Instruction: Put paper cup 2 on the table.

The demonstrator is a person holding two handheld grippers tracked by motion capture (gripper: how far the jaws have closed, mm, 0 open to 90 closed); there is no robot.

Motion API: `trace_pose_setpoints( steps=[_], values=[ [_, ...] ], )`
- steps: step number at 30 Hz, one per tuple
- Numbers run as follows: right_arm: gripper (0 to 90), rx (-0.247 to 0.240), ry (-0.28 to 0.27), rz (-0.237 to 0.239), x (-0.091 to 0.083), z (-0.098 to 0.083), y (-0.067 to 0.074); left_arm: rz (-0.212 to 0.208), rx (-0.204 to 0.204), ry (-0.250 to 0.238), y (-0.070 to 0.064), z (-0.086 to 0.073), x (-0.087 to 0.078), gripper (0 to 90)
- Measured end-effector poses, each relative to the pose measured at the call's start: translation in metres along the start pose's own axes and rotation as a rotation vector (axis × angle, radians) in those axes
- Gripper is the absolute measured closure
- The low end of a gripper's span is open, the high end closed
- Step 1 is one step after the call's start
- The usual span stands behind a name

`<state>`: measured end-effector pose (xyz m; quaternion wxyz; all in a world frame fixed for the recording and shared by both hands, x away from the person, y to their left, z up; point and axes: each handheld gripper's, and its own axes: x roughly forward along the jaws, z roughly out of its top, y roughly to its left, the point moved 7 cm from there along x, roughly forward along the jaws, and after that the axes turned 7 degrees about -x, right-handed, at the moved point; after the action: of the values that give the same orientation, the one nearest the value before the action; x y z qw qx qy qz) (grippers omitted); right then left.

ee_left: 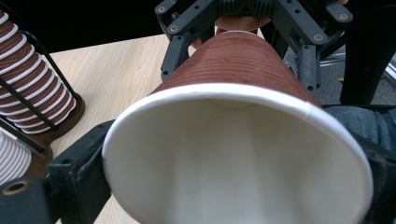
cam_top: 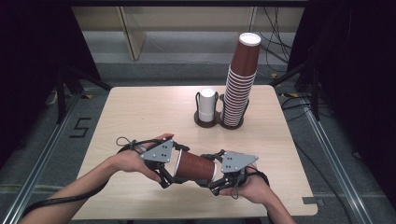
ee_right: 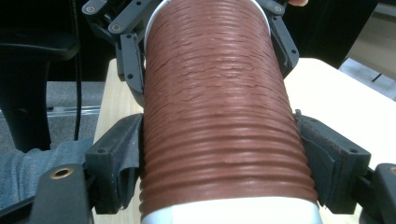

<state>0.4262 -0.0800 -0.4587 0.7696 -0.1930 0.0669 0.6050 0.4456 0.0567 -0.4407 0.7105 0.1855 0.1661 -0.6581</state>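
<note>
Brown ribbed paper cup [cam_top: 195,166] lies level above the tabletop's [cam_top: 140,112] 6 o'clock edge. My right gripper [cam_top: 215,179] clamps its base; my left gripper's [cam_top: 169,169] fingers bracket the rim. Next, I judge: pull apart.

A black "5" [cam_top: 80,127] — marked on the floor [cam_top: 42,135] left of the table.

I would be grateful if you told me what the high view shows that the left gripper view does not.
High view alone: the whole table, both hands, the left gripper at the cup's mouth, and the holder's short white stack.

Left gripper view alone: the white inside of the brown cup, with black pads beside its rim.

Both: that cup held sideways, the right gripper shut on its narrow end, and the tall brown stack.
</note>
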Motion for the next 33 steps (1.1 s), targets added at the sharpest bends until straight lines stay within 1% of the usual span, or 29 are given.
trace_pose_setpoints(
  steps=[1, 2, 3, 5, 6, 7, 9, 10, 11, 12, 13, 14, 15, 17, 18, 19, 21, 22, 23, 24, 25, 27, 28, 29, 30, 31, 32, 33],
  values=[
    [22.2, 0.003, 0.003, 0.001, 0.0, 0.0, 0.0, 0.003, 0.004, -0.002, 0.0, 0.0, 0.0, 6.9],
    [22.1, 0.01, 0.01, 0.006, 0.0, 0.0, 0.001, 0.002, 0.008, 0.005, 0.0, 0.0, 0.0, 6.9],
    [21.9, 0.013, 0.008, -0.001, 0.001, 0.0, 0.0, 0.004, 0.014, 0.009, 0.0, 0.0, 0.0, 7.0],
    [21.1, 0.027, 0.019, 0.001, 0.002, -0.001, 0.001, 0.005, 0.02, 0.014, -0.001, 0.001, 0.0, 7.2],
    [20.8, 0.026, 0.02, 0.004, 0.002, -0.001, 0.001, 0.012, 0.024, 0.015, 0.0, 0.001, 0.001, 7.3],
    [20.4, 0.026, 0.031, -0.007, 0.003, -0.003, 0.001, 0.014, 0.027, 0.018, -0.001, 0.001, 0.001, 7.5],
    [19.6, 0.037, 0.048, -0.004, 0.004, -0.003, 0.002, 0.021, 0.033, 0.028, 0.0, 0.002, 0.002, 7.6],
    [18.1, 0.039, 0.045, -0.014, 0.006, -0.003, 0.001, 0.028, 0.035, 0.033, 0.0, 0.002, 0.001, 7.6],
    [16.0, 0.038, 0.055, -0.015, 0.006, -0.004, 0.001, 0.033, 0.038, 0.037, 0.001, 0.002, 0.001, 7.7],
    [15.4, 0.043, 0.061, -0.023, 0.007, -0.004, 0.001, 0.035, 0.044, 0.054, 0.001, 0.003, 0.0, 7.8],
    [14.9, 0.049, 0.078, -0.024, 0.007, -0.006, 0.001, 0.045, 0.052, 0.057, 0.002, 0.003, 0.0, 7.7],
    [14.2, 0.052, 0.083, -0.035, 0.008, -0.007, 0.001, 0.051, 0.059, 0.07, 0.003, 0.004, -0.001, 7.8],
    [12.5, 0.04, 0.09, -0.046, 0.008, -0.008, -0.001, 0.057, 0.065, 0.086, 0.003, 0.004, -0.001, 7.9],
    [9.7, 0.056, 0.111, -0.05, 0.008, -0.01, -0.001, 0.07, 0.08, 0.117, 0.003, 0.004, -0.002, 8.0],
    [8.5, 0.048, 0.112, -0.06, 0.008, -0.01, -0.002, 0.078, 0.096, 0.154, 0.004, 0.004, -0.003, 8.1],
    [7.1, 0.043, 0.114, -0.081, 0.009, -0.011, -0.004, 0.083, 0.105, 0.177, 0.004, 0.004, -0.003, 8.1],
    [6.3, 0.047, 0.131, -0.084, 0.009, -0.012, -0.004, 0.101, 0.119, 0.202, 0.004, 0.004, -0.003, 8.1],
    [6.1, 0.047, 0.14, -0.088, 0.009, -0.012, -0.003, 0.102, 0.126, 0.235, 0.005, 0.003, -0.004, 8.1],
    [6.0, 0.041, 0.144, -0.094, 0.009, -0.013, -0.004, 0.109, 0.131, 0.232, 0.005, 0.003, -0.003, 8.1],
    [6.0, 0.025, 0.143, -0.108, 0.009, -0.012, -0.006, 0.112, 0.14, 0.253, 0.005, 0.003, -0.004, 8.1],
    [5.9, 0.032, 0.147, -0.112, 0.008, -0.012, -0.006, 0.115, 0.144, 0.267, 0.005, 0.003, -0.004, 8.1],
    [5.7, 0.02, 0.151, -0.121, 0.007, -0.011, -0.007, 0.119, 0.145, 0.293, 0.006, 0.002, -0.005, 8.1],
    [5.7, 0.025, 0.156, -0.123, 0.007, -0.011, -0.007, 0.118, 0.15, 0.309, 0.006, 0.002, -0.005, 8.1],
    [5.7, 0.036, 0.157, -0.127, 0.007, -0.011, -0.006, 0.118, 0.146, 0.314, 0.007, 0.001, -0.005, 8.1],
    [5.7, 0.034, 0.162, -0.13, 0.007, -0.012, -0.006, 0.13, 0.153, 0.342, 0.008, 0.001, -0.007, 8.1],
    [5.7, 0.013, 0.171, -0.14, 0.006, -0.012, -0.008, 0.142, 0.145, 0.344, 0.009, 0.001, -0.006, 8.1],
    [5.7, 0.007, 0.174, -0.143, 0.006, -0.013, -0.009, 0.142, 0.16, 0.369, 0.01, 0.0, -0.007, 8.1],
    [5.8, 0.006, 0.175, -0.146, 0.006, -0.013, -0.009, 0.148, 0.139, 0.364, 0.01, 0.0, -0.007, 8.1]
  ],
)
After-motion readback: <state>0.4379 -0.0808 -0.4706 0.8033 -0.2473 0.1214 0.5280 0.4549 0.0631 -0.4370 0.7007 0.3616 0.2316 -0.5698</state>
